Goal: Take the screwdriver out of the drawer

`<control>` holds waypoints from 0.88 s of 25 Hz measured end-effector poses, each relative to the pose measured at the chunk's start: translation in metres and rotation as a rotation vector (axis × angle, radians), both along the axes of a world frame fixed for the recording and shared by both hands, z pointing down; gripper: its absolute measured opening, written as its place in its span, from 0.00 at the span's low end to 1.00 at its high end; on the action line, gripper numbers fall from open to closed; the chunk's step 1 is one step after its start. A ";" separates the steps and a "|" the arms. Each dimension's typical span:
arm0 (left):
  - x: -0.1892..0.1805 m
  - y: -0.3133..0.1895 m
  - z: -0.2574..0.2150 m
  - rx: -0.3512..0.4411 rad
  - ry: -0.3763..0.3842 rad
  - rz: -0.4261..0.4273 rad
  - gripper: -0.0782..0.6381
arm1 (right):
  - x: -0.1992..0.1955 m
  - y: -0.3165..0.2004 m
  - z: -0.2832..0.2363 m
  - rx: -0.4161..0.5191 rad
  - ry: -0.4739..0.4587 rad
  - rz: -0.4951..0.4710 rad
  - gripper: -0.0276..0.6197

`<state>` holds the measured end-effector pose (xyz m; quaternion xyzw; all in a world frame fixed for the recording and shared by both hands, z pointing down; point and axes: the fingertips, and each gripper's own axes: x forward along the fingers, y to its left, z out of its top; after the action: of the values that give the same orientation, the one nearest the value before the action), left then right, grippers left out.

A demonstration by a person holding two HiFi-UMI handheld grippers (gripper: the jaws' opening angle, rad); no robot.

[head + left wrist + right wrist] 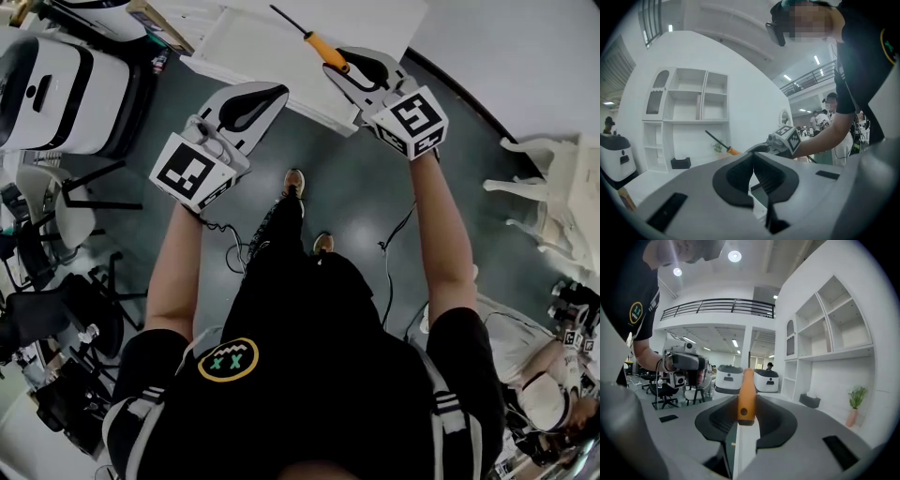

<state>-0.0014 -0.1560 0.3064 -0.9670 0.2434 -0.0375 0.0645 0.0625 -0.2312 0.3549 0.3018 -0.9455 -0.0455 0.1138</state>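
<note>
The right gripper (746,414) clamps the screwdriver (746,392) by its orange handle between its jaws. The left gripper (682,363) is at far left. A white shelf unit (834,333) and a potted plant (856,405) stand at right.

From the head, steeply down onto left gripper (267,94), right gripper (342,67) and floor (375,197). From each gripper, close behind its own fingers (736,180), roughly level: left toward the shelf (686,122), right toward the balcony (717,305), each with the other gripper in sight. Shared by all three: the screwdriver (309,39).
</note>
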 end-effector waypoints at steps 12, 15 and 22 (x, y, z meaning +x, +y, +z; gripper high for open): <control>0.032 0.092 -0.024 0.017 0.009 0.009 0.14 | 0.035 0.134 -0.064 0.088 -0.093 -0.003 0.26; 0.044 0.121 -0.032 0.025 0.009 0.010 0.14 | 0.045 0.169 -0.078 0.107 -0.112 -0.016 0.26; 0.060 0.177 -0.046 0.022 0.016 0.014 0.14 | 0.056 0.233 -0.104 0.127 -0.146 -0.030 0.26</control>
<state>0.0588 0.0213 0.2606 -0.9682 0.2376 -0.0265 0.0732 0.1185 0.0022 0.2510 0.2967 -0.9509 -0.0850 0.0243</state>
